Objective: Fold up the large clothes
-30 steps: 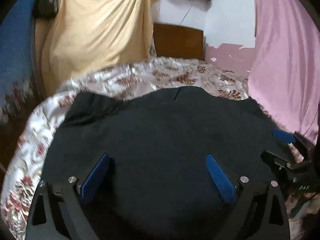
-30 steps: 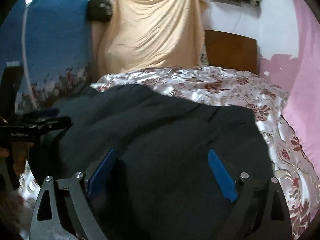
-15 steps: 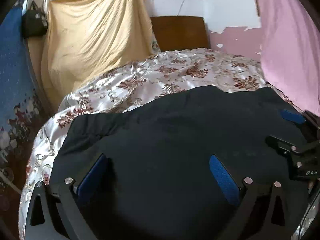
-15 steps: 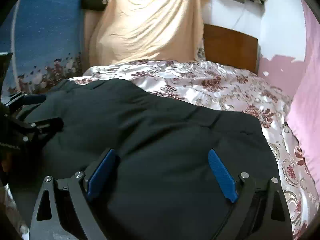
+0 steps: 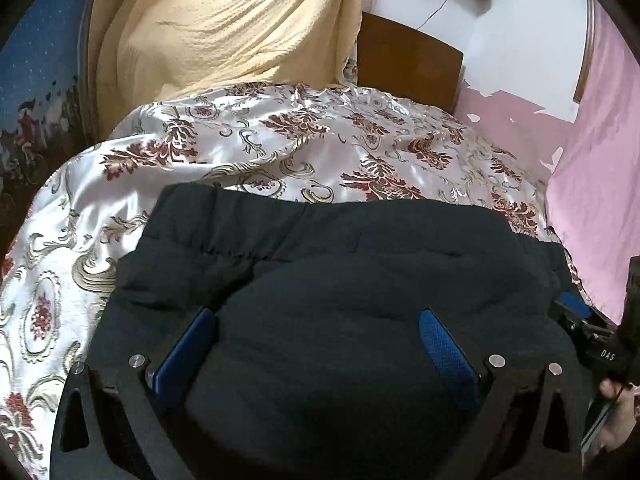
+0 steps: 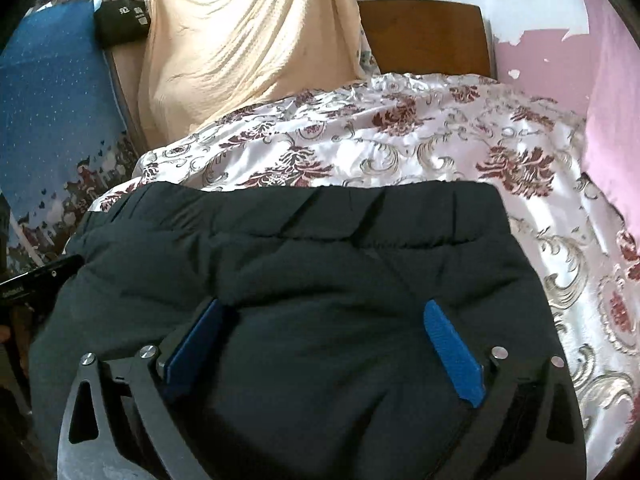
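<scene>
A large dark garment (image 5: 340, 260) lies on the bed's floral satin cover (image 5: 280, 140), its gathered far edge running across the view. My left gripper (image 5: 316, 314) hangs just over its near part, blue pads wide apart, cloth bulging between them without being pinched. My right gripper (image 6: 323, 304) stands the same way over the garment (image 6: 300, 248); its jaws are opening, and the cloth between them is not pressed. Each view catches the other gripper: the right one (image 5: 592, 332) at the right edge, the left one (image 6: 36, 280) at the left edge.
Behind the bed hang a yellow cloth (image 5: 224, 32) and a pink curtain (image 5: 600, 140), with a wooden headboard (image 5: 408, 64) between them. A blue patterned cloth (image 6: 48, 100) and a black bag (image 6: 120, 24) are at the left. Bare bed cover (image 6: 400, 140) lies beyond the garment.
Both grippers have sunk and rolled over the garment. Its far edge now sits nearer, with a gathered band showing and more bed cover beyond. The right pads have spread slightly.
</scene>
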